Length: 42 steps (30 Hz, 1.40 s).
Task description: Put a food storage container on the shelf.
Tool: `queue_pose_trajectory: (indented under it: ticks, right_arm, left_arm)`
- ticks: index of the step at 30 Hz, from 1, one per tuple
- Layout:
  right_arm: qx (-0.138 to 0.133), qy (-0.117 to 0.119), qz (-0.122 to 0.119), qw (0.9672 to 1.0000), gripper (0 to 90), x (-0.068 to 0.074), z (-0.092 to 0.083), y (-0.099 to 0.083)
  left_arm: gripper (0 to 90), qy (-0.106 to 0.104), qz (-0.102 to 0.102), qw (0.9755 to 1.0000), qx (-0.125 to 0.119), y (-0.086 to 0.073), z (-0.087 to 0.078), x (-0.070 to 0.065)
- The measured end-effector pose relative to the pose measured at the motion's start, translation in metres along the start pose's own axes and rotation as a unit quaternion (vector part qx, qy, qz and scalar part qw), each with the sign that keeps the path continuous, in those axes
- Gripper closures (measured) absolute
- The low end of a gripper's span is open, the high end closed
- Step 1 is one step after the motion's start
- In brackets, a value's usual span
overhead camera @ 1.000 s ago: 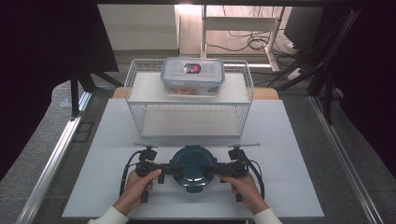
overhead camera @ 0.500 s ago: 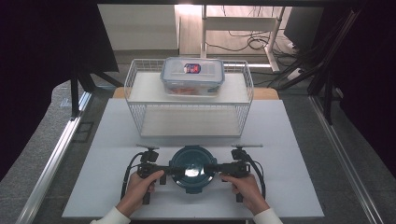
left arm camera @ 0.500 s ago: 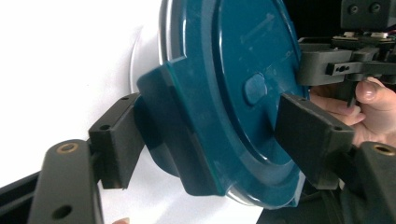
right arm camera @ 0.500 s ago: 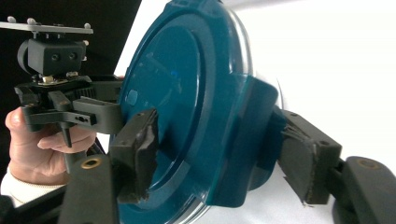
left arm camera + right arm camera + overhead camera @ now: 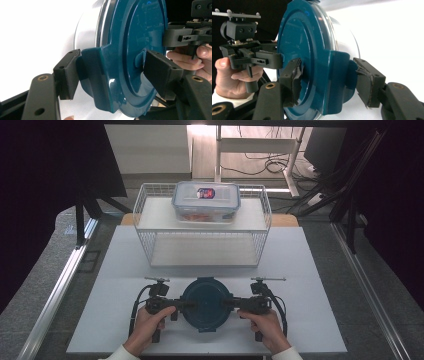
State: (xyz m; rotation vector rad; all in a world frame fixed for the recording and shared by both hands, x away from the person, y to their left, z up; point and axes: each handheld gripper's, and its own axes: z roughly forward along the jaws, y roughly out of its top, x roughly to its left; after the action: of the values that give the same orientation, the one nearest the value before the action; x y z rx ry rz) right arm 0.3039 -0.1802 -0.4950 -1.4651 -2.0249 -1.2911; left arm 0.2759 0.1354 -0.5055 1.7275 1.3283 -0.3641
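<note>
Near edge of the white surface (image 5: 115,270): round teal-lidded container (image 5: 206,303) between two hands. Left gripper (image 5: 110,72) pinching the lid's side latch, jaws just closing in. Right gripper (image 5: 328,81) clamped on the opposite latch (pads frayed), likewise just closing. Farther back: white wire basket (image 5: 150,250), with a clear rectangular box (image 5: 206,200) on top.

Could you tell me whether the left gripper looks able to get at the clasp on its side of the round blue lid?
Probably yes: the left gripper already has its jaws on either side of the clasp of the blue lid, closing in, nothing between.
</note>
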Motion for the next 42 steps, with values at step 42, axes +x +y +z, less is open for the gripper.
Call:
queue_pose_trajectory:
  ticks: [42]
  right_arm:
    - [-0.035, -0.015, -0.061, 0.9974, 43.0, 0.026, -0.012, 0.027]
  left_arm:
    - [34.4, 0.002, 0.034, 0.9991, -0.024, 0.026, -0.021, -0.015]
